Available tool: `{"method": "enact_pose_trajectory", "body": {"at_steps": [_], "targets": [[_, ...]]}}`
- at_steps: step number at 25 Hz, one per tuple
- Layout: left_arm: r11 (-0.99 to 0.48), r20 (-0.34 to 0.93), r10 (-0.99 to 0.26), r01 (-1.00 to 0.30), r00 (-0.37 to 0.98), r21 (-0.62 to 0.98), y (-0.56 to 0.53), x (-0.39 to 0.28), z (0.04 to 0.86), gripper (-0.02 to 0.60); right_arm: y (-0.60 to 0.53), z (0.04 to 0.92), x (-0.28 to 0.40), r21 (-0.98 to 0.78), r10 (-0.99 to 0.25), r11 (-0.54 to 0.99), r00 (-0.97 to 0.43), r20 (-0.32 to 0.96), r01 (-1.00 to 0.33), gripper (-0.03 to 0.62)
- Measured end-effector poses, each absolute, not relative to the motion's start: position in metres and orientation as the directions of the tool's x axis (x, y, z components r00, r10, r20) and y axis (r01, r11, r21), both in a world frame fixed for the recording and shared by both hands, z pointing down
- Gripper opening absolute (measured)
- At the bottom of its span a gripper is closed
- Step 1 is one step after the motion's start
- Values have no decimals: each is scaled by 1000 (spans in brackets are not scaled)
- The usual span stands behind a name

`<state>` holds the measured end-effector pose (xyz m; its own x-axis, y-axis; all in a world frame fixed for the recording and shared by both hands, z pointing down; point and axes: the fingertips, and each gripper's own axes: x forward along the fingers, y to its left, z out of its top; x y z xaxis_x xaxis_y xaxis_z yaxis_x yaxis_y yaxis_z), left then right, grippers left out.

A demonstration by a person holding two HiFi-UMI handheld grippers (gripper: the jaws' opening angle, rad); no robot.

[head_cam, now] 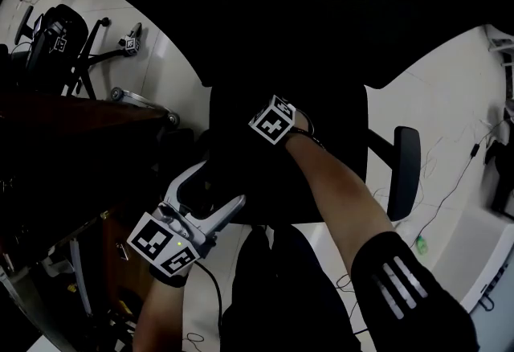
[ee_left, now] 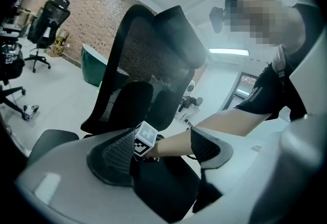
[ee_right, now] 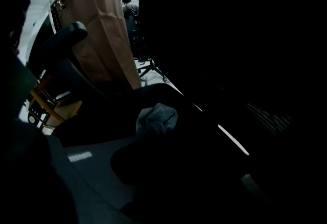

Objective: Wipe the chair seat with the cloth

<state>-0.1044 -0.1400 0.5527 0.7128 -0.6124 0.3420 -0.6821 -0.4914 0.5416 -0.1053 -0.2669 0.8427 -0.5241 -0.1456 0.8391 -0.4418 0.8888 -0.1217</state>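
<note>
left gripper (head_cam: 218, 186), head view: jaws spread wide and empty at the near-left edge of the black chair seat (head_cam: 321, 173); right gripper (head_cam: 273, 119) lay low over the seat's middle. left gripper view: only seat showed between its pads. right gripper view: jaws apparently closed on the bunched grey cloth (ee_right: 157, 118), which rested on the seat; judged soft, light and limp, best pinched at a thick fold.
</note>
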Motion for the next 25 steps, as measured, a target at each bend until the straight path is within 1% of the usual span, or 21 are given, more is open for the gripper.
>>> {"method": "enact_pose_trajectory", "body": {"at_steps": [3,6,8,11,15,18,20,22,25], "targets": [[-499,341,-600,-671,724,548,-141,-96,553,371,-272,852,-44,-88,-163,871,-452,877,-484,49],[-513,334,-585,-656,739,553,-145,-84,552,371,-273,860,39,-45,-175,819,-323,930,-572,49],[-529,329,-569,-642,754,555,-147,-74,550,371,-276,857,84,-27,-184,788,-277,943,-615,49],[-556,324,-545,-622,774,551,-149,-62,547,371,-280,849,132,-3,-199,760,-236,951,-650,49],[-579,313,-527,-604,790,548,-152,-48,544,371,-281,840,177,10,-192,714,-182,965,-700,49],[-588,313,-517,-596,797,547,-150,-43,543,371,-273,838,199,26,-151,666,-101,983,-745,49],[-587,312,-516,-595,798,549,-148,-42,542,371,-280,834,197,53,-186,672,-99,978,-738,50],[-582,310,-522,-597,795,552,-146,-45,541,371,-287,827,177,33,-238,675,-175,956,-737,49],[-571,309,-536,-607,786,553,-142,-55,540,371,-286,805,124,-77,-279,647,-329,902,-759,49]]}}
